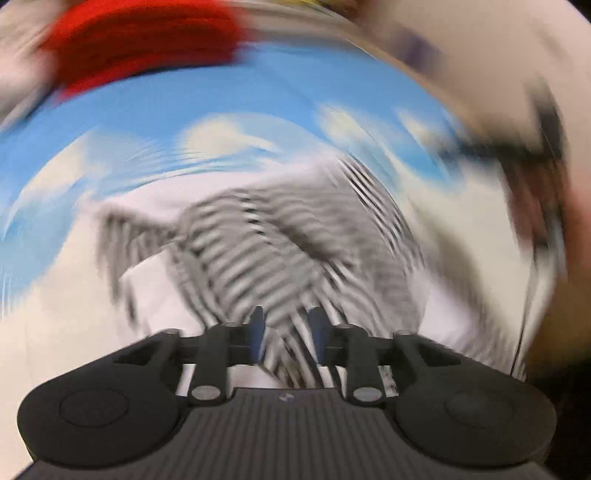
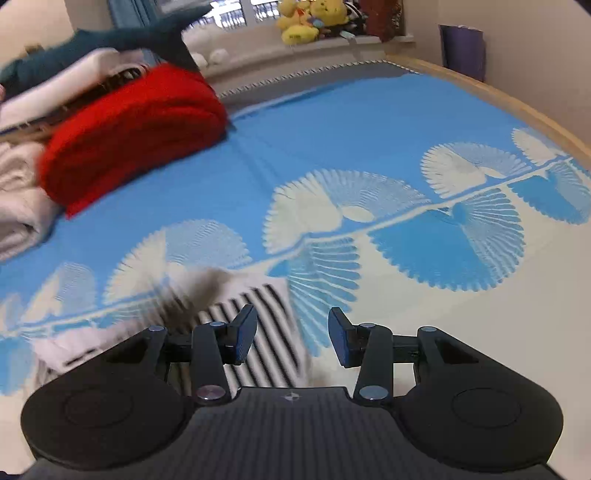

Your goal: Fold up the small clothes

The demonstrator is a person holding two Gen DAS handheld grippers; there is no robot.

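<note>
Left gripper [image 1: 285, 334]: jaws part-open, striped fabric between the pads, grip unclear in blur
Right gripper [image 2: 292, 338]: released, empty
Striped garment [image 1: 266, 243]: crumpled on blue-and-white bedspread [image 2: 369, 122]
Risk: fast left swing may drop the cloth and spoil the fold

My left camera is showing a very smeary picture. The striped cloth [image 1: 280, 258] is streaking into wavy lines, and the blue bed cover [image 1: 221, 110] and the red blanket [image 1: 140, 40] are smudging sideways. Only my left gripper [image 1: 286, 338] is looking sharp there.

My right camera is giving a much clearer picture. Soft, even daylight is coming from the window [image 2: 255, 14] at the back, and nothing is glaring. The striped cloth [image 2: 266, 325] is blurring a little on its left side. The bed edge [image 2: 517, 110] is bending into a curve, and the corners are going dark.
</note>
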